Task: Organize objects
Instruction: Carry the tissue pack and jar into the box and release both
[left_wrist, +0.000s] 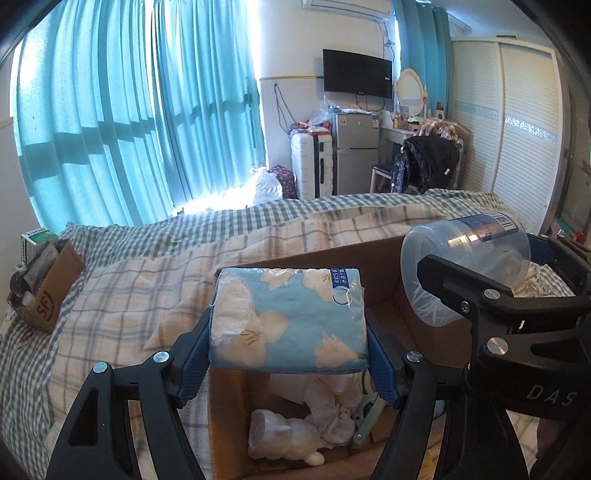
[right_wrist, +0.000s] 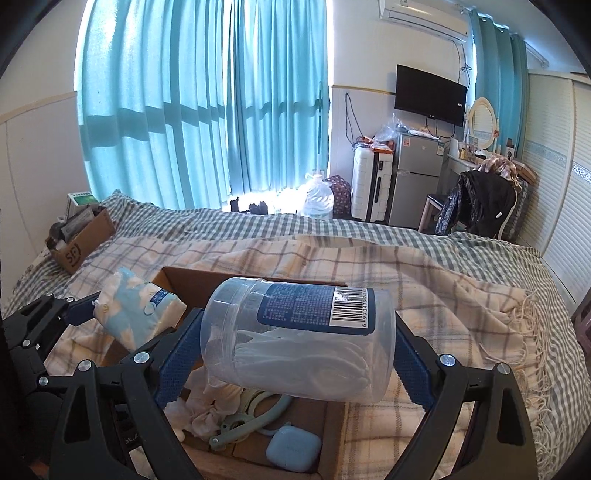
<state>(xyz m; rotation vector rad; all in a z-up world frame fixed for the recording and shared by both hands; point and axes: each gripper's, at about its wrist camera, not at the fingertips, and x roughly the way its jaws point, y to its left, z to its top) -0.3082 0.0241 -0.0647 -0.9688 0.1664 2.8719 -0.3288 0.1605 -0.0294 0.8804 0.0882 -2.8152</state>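
Both claws are loaded right now. The left claw is clamped on a soft tissue pack, pads pressing its two short sides, and it hangs right above the open cardboard box on the bed. The right claw grips a clear plastic jar lying sideways, pads on its two ends; from the left camera it sits at about 2 o'clock of the tissue pack, over the same box.

Handling guess: the tissue pack is light and squishy — it dents under the pads, so a grip across the middle of the sides is fine and it won't mind a short drop. The jar looks light too, nearly empty with some white stuff inside, but the plastic is smooth and stiff, so it could slip or roll. Holding it end to end like this seems safest.

Already in the box: a white figurine, crumpled cloth, a green clip and a small blue case — not much free floor left.
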